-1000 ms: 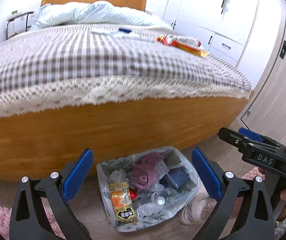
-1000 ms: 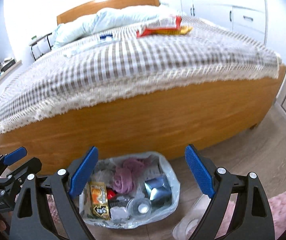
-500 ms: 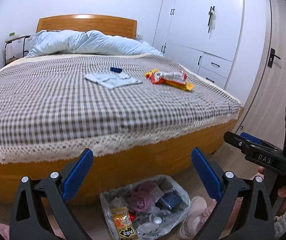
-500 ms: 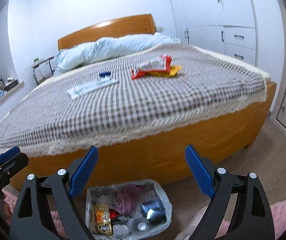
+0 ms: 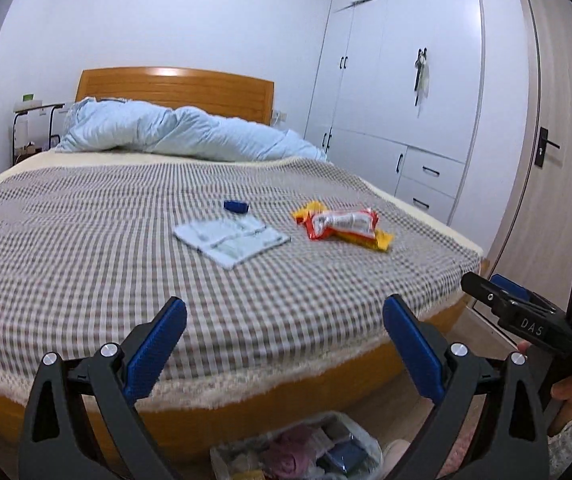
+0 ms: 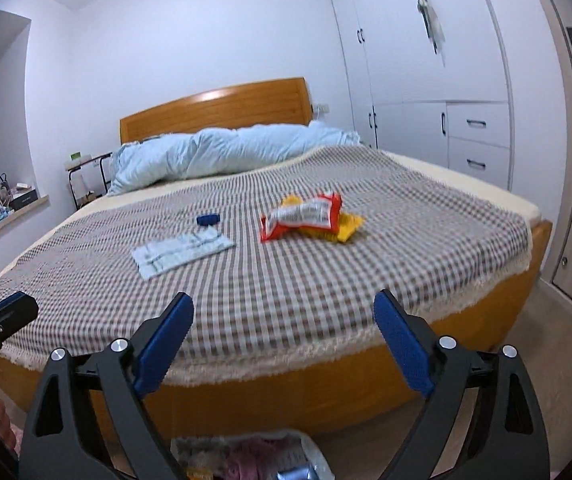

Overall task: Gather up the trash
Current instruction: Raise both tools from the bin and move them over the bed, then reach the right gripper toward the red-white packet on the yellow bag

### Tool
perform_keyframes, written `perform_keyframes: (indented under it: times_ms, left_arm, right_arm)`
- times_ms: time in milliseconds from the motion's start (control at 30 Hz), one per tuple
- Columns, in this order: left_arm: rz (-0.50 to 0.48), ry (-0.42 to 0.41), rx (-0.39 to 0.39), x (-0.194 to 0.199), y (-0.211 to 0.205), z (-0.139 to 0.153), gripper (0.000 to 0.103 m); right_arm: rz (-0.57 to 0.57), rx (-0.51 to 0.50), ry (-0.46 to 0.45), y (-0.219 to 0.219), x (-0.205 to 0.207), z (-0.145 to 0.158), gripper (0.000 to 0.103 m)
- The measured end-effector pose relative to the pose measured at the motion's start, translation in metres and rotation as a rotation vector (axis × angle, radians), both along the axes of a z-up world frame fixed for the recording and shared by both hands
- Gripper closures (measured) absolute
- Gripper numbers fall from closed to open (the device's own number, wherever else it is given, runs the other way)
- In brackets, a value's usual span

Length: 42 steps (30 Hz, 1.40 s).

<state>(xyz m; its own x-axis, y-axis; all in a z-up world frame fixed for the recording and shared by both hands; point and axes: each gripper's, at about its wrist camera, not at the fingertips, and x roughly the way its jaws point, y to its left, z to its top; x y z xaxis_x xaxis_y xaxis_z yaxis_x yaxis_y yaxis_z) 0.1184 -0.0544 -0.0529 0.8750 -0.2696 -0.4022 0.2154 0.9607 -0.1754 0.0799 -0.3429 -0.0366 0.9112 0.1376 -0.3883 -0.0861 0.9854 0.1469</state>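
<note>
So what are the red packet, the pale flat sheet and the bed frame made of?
Red packet: looks like glossy plastic film, since it is crinkled and catches the light. Pale sheet: probably a thin printed plastic or paper wrapper, lying flat and matte; too blurred to tell which. Bed frame: seems varnished wood or wood veneer, orange-brown with a soft sheen on the headboard.
</note>
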Motion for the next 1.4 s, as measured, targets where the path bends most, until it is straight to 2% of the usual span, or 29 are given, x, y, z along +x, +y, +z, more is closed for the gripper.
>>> perform_keyframes:
  times_ms: [200, 300, 667, 833, 900, 1000, 1067, 1133, 1267, 1400]
  left_arm:
    - [0.001, -0.035, 0.003, 0.021, -0.004, 0.016, 0.008]
    - [0.004, -0.053, 0.008, 0.032, -0.006, 0.021, 0.008]
    - [0.003, -0.092, 0.016, 0.076, -0.011, 0.035, 0.008]
    - [0.000, -0.085, -0.007, 0.095, -0.009, 0.035, 0.008]
    - [-0.002, -0.075, -0.023, 0.101, -0.009, 0.032, 0.008]
    - [-0.012, -0.063, -0.027, 0.110, -0.011, 0.029, 0.008]
    - [-0.009, -0.066, -0.026, 0.115, -0.012, 0.029, 0.008]
    - [-0.010, -0.065, -0.040, 0.119, -0.009, 0.030, 0.008]
    - [-0.020, -0.063, -0.050, 0.132, -0.006, 0.035, 0.008]
    - [-0.021, -0.067, -0.061, 0.147, -0.003, 0.039, 0.008]
  right_arm:
    - [0.012, -0.025, -0.068, 0.004, 0.021, 0.013, 0.008]
    - [-0.002, -0.026, -0.117, 0.002, 0.033, 0.020, 0.008]
    - [-0.061, -0.029, -0.186, -0.010, 0.079, 0.041, 0.008]
    - [-0.061, -0.022, -0.213, -0.015, 0.100, 0.048, 0.008]
    - [-0.051, 0.009, -0.227, -0.019, 0.106, 0.047, 0.008]
    - [-0.041, 0.078, -0.216, -0.024, 0.116, 0.043, 0.008]
    - [-0.016, 0.116, -0.175, -0.022, 0.125, 0.042, 0.008]
    - [0.011, 0.104, -0.160, -0.016, 0.130, 0.045, 0.008]
    - [0.011, 0.037, -0.195, -0.004, 0.139, 0.050, 0.008]
    - [-0.001, 0.048, -0.183, 0.000, 0.153, 0.050, 0.008]
